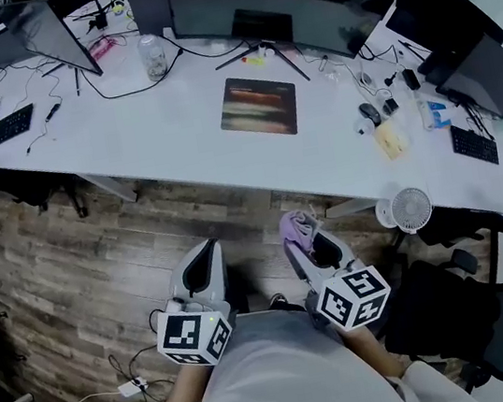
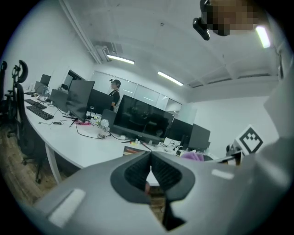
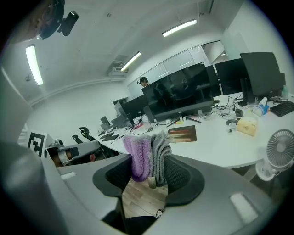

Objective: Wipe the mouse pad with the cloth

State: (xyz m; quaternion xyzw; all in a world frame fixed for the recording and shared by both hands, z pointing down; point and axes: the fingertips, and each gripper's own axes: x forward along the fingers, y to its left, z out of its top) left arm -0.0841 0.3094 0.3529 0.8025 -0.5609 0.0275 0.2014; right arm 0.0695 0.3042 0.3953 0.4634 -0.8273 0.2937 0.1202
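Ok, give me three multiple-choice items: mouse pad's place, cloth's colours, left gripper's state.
1. The mouse pad lies: A on the floor; B on the white desk; C on a chair.
2. The cloth is: A purple and grey; B red; C green and white.
3. The left gripper is: A open; B shut on the cloth; C shut, empty.
Answers: B, it lies flat before the monitor; A, both colours show in the right gripper; C, its jaws meet with nothing between.
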